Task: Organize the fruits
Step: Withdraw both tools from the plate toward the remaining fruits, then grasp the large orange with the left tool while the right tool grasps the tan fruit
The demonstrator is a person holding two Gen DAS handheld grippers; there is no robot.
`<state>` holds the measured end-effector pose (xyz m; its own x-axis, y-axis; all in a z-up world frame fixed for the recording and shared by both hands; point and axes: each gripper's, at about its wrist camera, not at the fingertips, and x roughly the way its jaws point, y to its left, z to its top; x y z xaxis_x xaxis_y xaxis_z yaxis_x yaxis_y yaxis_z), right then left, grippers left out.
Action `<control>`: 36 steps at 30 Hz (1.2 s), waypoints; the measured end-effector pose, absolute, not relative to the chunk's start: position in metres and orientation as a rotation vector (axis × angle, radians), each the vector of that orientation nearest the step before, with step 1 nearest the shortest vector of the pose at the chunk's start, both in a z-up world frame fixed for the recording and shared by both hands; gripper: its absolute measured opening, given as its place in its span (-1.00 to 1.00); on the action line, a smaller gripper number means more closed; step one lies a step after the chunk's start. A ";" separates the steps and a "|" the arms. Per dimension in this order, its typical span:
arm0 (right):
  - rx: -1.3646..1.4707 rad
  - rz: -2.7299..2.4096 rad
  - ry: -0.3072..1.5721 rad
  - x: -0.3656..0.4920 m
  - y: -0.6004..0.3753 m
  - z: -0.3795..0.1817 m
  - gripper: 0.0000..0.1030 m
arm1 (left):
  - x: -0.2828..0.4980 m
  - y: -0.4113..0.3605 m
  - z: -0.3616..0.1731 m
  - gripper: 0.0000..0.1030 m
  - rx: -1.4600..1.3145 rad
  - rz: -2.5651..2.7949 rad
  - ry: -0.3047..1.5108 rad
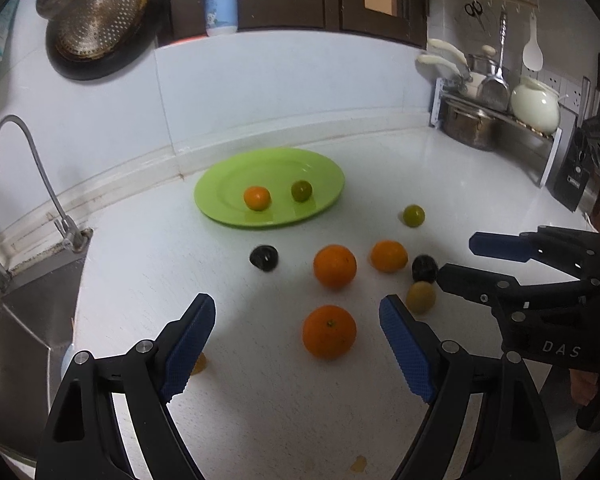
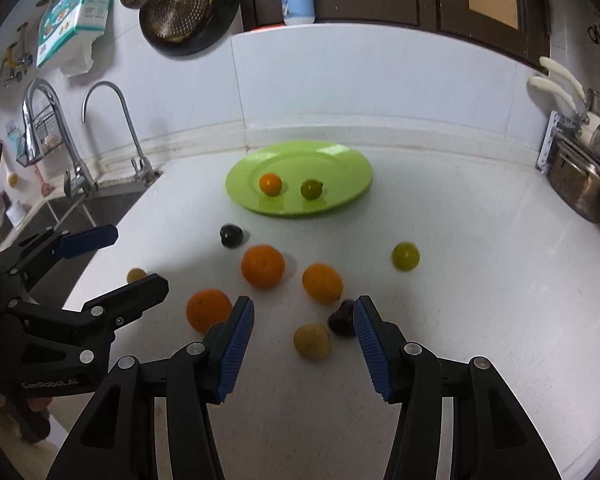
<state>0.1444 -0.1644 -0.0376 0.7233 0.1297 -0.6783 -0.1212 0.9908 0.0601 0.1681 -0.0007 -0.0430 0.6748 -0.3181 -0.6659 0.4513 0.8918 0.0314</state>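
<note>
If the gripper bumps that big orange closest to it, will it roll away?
Probably yes. The orange is round and sits on a smooth, flat white counter, with nothing touching it to stop it. It looks firm, so the open left gripper could likely squeeze it without squashing. Its rounded skin might slip if the pads catch it off-centre.

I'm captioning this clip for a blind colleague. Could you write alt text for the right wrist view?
The right gripper hangs open over a white counter, a yellowish fruit lying between its blue fingers. Three oranges, two dark fruits and a green fruit lie loose ahead, and a green plate holds two small fruits. The left gripper is open at the left.
</note>
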 end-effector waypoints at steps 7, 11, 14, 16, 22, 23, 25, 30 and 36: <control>0.039 0.147 0.801 0.148 -0.169 -0.058 0.02 | 0.172 -0.008 -0.061 0.59 0.222 -0.451 0.756; 0.046 0.146 0.833 0.152 -0.171 -0.068 -0.03 | 0.176 -0.011 -0.071 0.52 0.223 -0.462 0.789; 0.054 0.149 0.853 0.153 -0.172 -0.074 -0.09 | 0.177 -0.013 -0.076 0.48 0.219 -0.467 0.805; 0.052 0.148 0.858 0.154 -0.172 -0.077 -0.10 | 0.178 -0.014 -0.079 0.44 0.221 -0.469 0.814; 0.060 0.151 0.871 0.157 -0.173 -0.084 -0.16 | 0.184 -0.017 -0.086 0.31 0.218 -0.477 0.837; 0.061 0.153 0.875 0.158 -0.173 -0.085 -0.17 | 0.185 -0.017 -0.087 0.29 0.217 -0.479 0.840; 0.067 0.158 0.880 0.160 -0.173 -0.086 -0.23 | 0.186 -0.018 -0.089 0.24 0.213 -0.485 0.847; 0.069 0.159 0.884 0.163 -0.173 -0.089 -0.27 | 0.188 -0.022 -0.091 0.17 0.211 -0.497 0.858; 0.078 0.163 0.894 0.166 -0.174 -0.091 -0.34 | 0.192 -0.025 -0.094 0.09 0.201 -0.502 0.868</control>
<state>0.1661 -0.1736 -0.0912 0.6148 0.1739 -0.7693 -0.1085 0.9848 0.1359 0.1916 -0.0251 -0.0938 0.5393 -0.3389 -0.7709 0.4989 0.8661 -0.0317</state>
